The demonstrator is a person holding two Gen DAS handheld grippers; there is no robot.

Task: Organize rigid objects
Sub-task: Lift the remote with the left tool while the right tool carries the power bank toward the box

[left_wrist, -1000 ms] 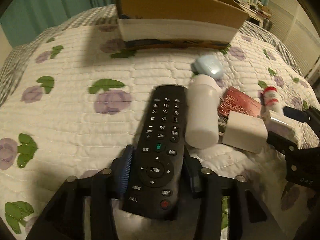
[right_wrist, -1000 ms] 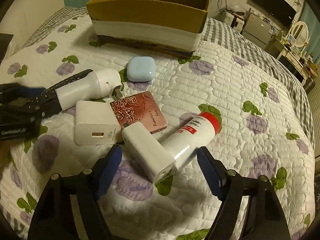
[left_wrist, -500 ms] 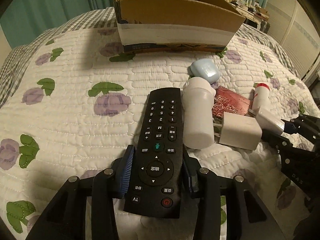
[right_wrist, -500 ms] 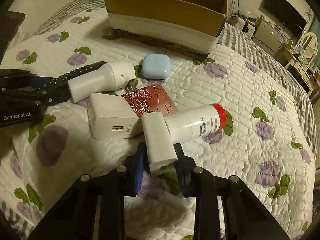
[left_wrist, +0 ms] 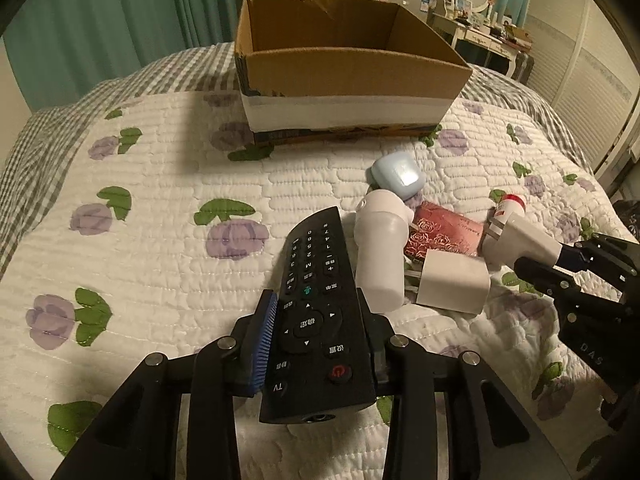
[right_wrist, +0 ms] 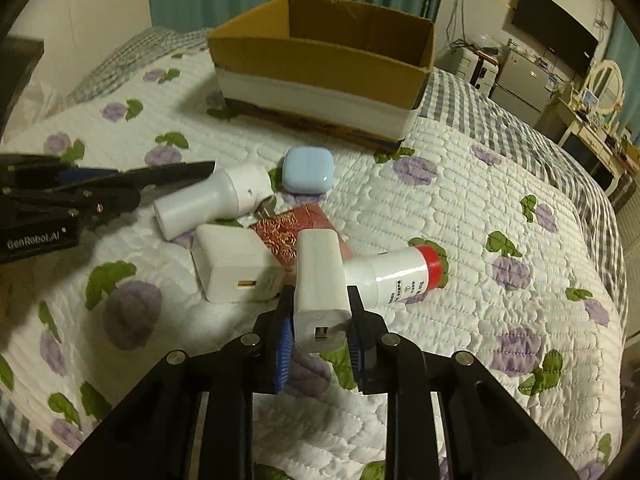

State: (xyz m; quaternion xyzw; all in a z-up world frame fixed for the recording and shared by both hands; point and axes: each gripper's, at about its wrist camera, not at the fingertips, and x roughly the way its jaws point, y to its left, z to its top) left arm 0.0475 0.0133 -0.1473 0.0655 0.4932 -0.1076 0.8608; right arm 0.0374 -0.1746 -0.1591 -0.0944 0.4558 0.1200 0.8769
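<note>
Quilted white bedspread [left_wrist: 160, 264] printed with purple flowers and green leaves covers the bed and carries every object; green curtains [left_wrist: 132, 4] hang behind it.

Nearest in the left wrist view, the left gripper [left_wrist: 318, 330] has its jaws closing on a black remote control [left_wrist: 316, 312]. The blue ribbed pads press both long edges of the remote near its lower button cluster, and its far end points toward the box. In the right wrist view the same gripper [right_wrist: 132, 184] appears edge-on at the left margin.

Nearest in the right wrist view, the right gripper [right_wrist: 320, 336] is clamped on a slim white charger [right_wrist: 320, 280], pads against its two side faces, the port end facing the camera. In the left wrist view this charger [left_wrist: 520, 240] sticks out of the gripper [left_wrist: 556, 258] with its prongs forward.

Just beyond lies the loose cluster. A square white charger [right_wrist: 236, 268] rests on the quilt beside the held one. A white cylindrical plug adapter [right_wrist: 212, 200] lies on its side just beside the remote. A red rose-patterned case [right_wrist: 292, 232] lies between the chargers, partly under them. A white bottle with a red cap [right_wrist: 400, 272] lies on its side, its base hidden behind the held charger.

Farther on, a pale blue earbud case [right_wrist: 307, 169] sits alone on the quilt.

Farthest, an open cardboard box [left_wrist: 344, 80] with a white band around its lower half stands on the bed; no contents show in the part of its interior in view.
</note>
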